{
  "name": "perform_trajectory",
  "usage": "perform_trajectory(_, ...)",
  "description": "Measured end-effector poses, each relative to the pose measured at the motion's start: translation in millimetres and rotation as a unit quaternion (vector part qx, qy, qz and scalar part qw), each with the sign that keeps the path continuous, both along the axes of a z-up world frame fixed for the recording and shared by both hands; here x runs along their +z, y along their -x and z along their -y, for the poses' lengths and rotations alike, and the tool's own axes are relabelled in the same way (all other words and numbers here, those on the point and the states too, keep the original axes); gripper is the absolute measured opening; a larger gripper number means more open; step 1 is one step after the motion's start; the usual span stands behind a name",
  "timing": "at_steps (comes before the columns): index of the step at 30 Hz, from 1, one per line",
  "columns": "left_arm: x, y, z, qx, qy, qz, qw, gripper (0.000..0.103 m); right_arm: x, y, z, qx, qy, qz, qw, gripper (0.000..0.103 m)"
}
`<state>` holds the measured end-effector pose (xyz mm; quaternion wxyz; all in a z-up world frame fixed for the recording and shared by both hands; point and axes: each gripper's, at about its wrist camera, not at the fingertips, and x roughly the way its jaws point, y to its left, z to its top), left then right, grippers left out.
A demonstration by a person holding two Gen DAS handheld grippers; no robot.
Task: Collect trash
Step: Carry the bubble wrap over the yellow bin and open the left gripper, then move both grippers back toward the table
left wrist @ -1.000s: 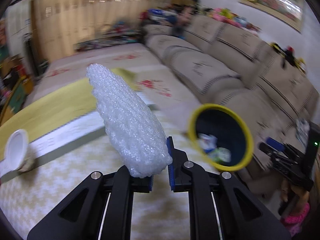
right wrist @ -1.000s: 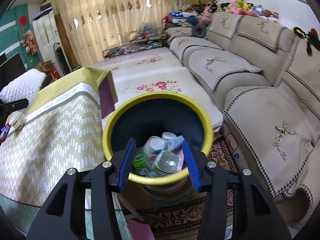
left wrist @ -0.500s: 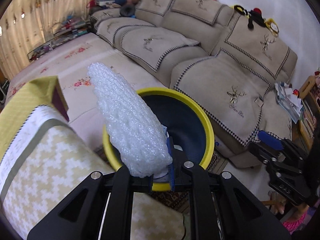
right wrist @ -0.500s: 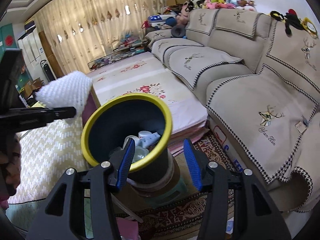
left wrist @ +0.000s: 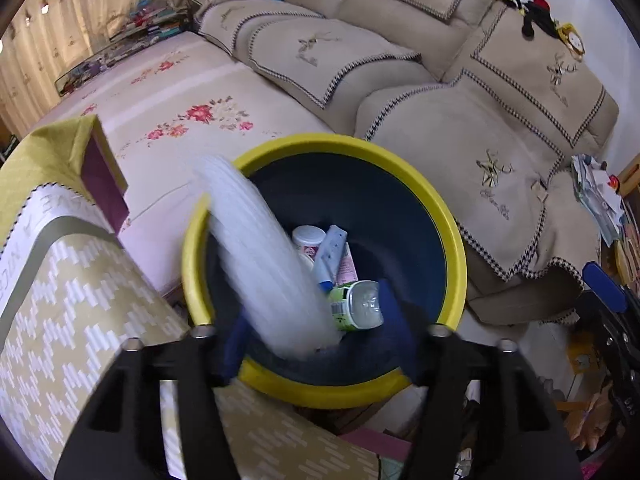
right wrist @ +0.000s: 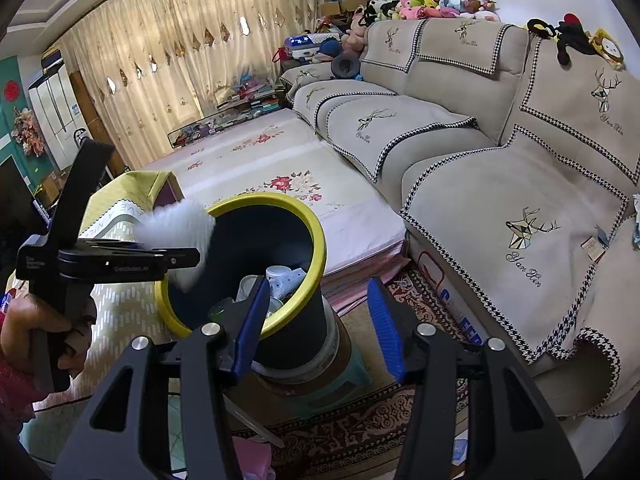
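A white foam wrap (left wrist: 264,264), streaked with motion blur, hangs over the mouth of the yellow-rimmed dark bin (left wrist: 452,240). It lies loose between the jaws of my left gripper (left wrist: 316,340), which are opening, with a wide gap on the wrap's right side. Several bottles and a tube (left wrist: 340,256) lie at the bottom of the bin. In the right wrist view the foam wrap (right wrist: 180,224) sits at the bin's near-left rim (right wrist: 316,232), under the left gripper (right wrist: 176,260), which a hand holds. My right gripper (right wrist: 318,308) stands open and empty just in front of the bin.
The bin stands on a stool (right wrist: 340,380) over a patterned rug (right wrist: 420,312). A table with a yellow-and-white cloth (left wrist: 80,300) is on its left. A flowered low platform (left wrist: 192,92) lies behind it and a beige sofa (right wrist: 500,200) runs along the right.
My left gripper swung from above the table to over the bin and tipped downward. Its jaws have parted and the foam wrap is slipping free. The right gripper drew back slightly from the bin.
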<state>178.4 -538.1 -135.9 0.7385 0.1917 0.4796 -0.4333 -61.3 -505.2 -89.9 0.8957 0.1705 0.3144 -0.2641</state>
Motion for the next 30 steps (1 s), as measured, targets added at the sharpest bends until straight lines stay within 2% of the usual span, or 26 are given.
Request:
perform_trajectory(3, 15, 1, -23, 0.004, 0.021, 0.004, 0.9998, 0.074, 4, -3, -3, 0.003, 0.006, -0.002, 1.000, 0.049)
perform_trajectory(6, 39, 7, -56, 0.011, 0.056, 0.015, 0.9983, 0.077, 8, -9, -10, 0.009, 0.011, -0.001, 1.000, 0.049)
perform_trajectory(7, 48, 12, -68, 0.011, 0.067, 0.022, 0.9974, 0.083, 9, -12, -14, 0.013, 0.014, -0.002, 1.000, 0.049)
perform_trajectory(12, 94, 29, -146, 0.037, 0.119, 0.066, 0.9900, 0.087, 19, -33, -38, 0.048, 0.022, 0.004, 0.999, 0.049)
perform_trajectory(16, 125, 34, -228, 0.096, 0.150, 0.112, 0.9776, 0.089, 28, -62, -67, 0.089, 0.026, 0.011, 0.996, 0.050)
perform_trajectory(21, 148, 39, -328, 0.187, 0.163, 0.160, 0.9556, 0.090, 30, -113, -115, 0.158, 0.029, 0.006, 0.987, 0.050)
perform_trajectory(27, 156, 42, -423, 0.274, 0.160, 0.201, 0.9267, 0.092, 23, -180, -192, 0.253, 0.038, -0.014, 0.967, 0.050)
perform_trajectory(30, 153, 40, -459, 0.300, 0.164, 0.198, 0.9185, 0.092, 16, -207, -226, 0.287, 0.038, -0.028, 0.957, 0.050)
